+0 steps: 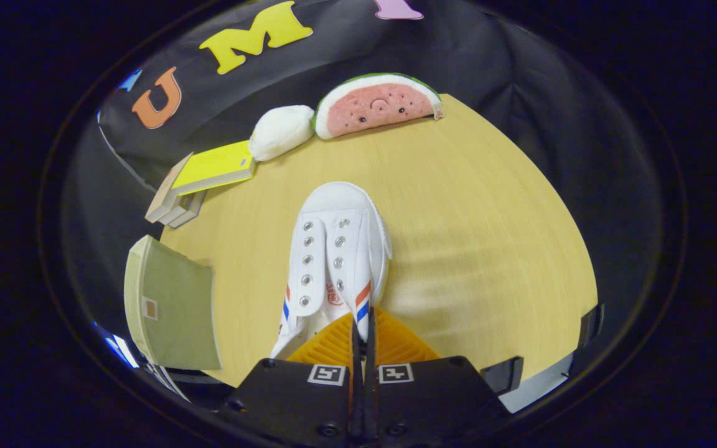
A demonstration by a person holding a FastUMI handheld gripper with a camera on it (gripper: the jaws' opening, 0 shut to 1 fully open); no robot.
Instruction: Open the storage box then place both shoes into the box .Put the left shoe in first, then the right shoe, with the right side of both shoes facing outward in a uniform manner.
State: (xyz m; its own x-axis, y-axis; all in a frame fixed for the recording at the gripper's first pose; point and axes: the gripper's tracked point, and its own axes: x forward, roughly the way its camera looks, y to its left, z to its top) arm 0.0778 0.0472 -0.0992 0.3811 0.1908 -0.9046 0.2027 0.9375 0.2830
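Jaws (pixel 361 339) drawn close together, only a thin slit between the two fingers, clamped on the rear collar of a white canvas shoe (pixel 333 261). The shoe's heel end sits right at the fingertips; its toe points away from them, out over the wooden tabletop (pixel 489 249). Shoe has metal eyelets, no laces visible, and red and blue stripes on both sides near the heel. Whether the sole touches the tabletop or hangs just above it, cannot tell. To the left of the fingers, near the tabletop's edge, an olive-green box-like thing (pixel 172 308) with a small square label. Farther out on the left, a yellow-covered book (pixel 215 167) lies atop a short stack of others. Beyond the shoe's toe, at the far edge against the black cloth, a white plush lump (pixel 281 130) touches a watermelon-slice plush (pixel 376 104) standing beside it.
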